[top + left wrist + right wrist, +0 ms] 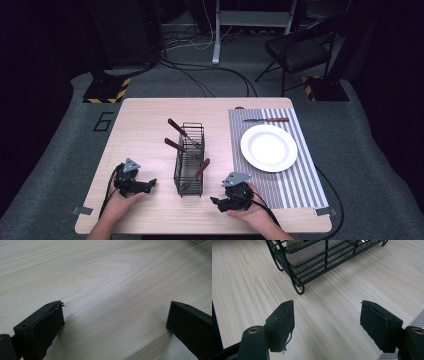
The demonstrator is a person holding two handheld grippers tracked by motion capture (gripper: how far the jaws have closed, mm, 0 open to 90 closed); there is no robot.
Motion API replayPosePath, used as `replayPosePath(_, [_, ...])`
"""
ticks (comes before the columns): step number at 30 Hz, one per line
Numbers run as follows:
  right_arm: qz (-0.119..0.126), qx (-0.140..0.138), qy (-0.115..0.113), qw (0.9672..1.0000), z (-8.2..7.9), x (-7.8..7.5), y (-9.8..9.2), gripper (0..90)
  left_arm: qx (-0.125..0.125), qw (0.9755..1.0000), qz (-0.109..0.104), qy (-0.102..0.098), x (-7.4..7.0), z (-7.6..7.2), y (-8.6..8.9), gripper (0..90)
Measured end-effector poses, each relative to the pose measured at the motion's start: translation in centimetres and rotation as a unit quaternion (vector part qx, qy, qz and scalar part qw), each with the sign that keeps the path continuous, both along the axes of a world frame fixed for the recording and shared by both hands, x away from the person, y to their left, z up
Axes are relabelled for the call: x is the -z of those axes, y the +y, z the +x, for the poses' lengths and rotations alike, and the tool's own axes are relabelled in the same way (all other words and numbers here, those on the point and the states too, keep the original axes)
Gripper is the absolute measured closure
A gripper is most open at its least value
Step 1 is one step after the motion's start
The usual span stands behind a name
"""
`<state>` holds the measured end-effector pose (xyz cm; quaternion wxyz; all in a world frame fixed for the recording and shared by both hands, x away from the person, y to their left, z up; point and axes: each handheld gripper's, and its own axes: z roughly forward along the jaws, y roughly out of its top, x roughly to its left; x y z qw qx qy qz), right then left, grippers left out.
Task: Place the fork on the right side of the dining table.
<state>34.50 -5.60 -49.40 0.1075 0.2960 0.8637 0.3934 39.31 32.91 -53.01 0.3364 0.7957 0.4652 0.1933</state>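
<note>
A black wire caddy (190,159) stands in the middle of the wooden table (145,125), with three wooden-handled utensils (176,127) leaning out of it. My left gripper (151,183) rests left of the caddy near the front edge, pointing right. In the left gripper view it (116,307) is open over bare wood. My right gripper (216,202) sits right of the caddy's near end, pointing left. In the right gripper view it (327,303) is open with nothing between the jaws, and the caddy's (317,260) foot and mesh floor lie just ahead.
A striped placemat (295,185) covers the table's right side and carries a white plate (269,148). A wooden-handled knife (267,120) lies beyond the plate. A folding chair (300,52) and cables are on the floor behind the table.
</note>
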Motion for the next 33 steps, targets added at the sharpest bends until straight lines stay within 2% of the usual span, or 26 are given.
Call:
replayPosePath(1, [0.002, 0.0, -0.005, 1.0, 0.1, -0.3, -0.2, 27.1, 0.0, 1.0, 0.0, 0.0, 0.0, 0.0, 0.0, 0.9])
replayPosePath(10, [0.012, 0.008, 0.001, 0.9999, 0.3, -1.5, -1.0, 27.9, 0.0, 1.0, 0.001, 0.0, 0.0, 0.0, 0.0, 0.9])
replayPosePath(19, [0.016, 0.009, -0.003, 0.9998, 0.5, -2.6, -1.5, 28.4, 0.0, 1.0, 0.0, 0.0, 0.0, 0.0, 0.0, 0.9])
replayPosePath(28, [0.028, 0.018, -0.004, 0.9994, 1.0, -4.1, -1.9, 32.0, 0.0, 1.0, 0.0, 0.0, 0.0, 0.0, 0.0, 0.9])
replayPosePath(33, [0.038, 0.018, -0.004, 0.9991, 1.2, -5.6, -2.1, 35.1, 0.0, 1.0, 0.0, 0.0, 0.0, 0.0, 0.0, 0.9])
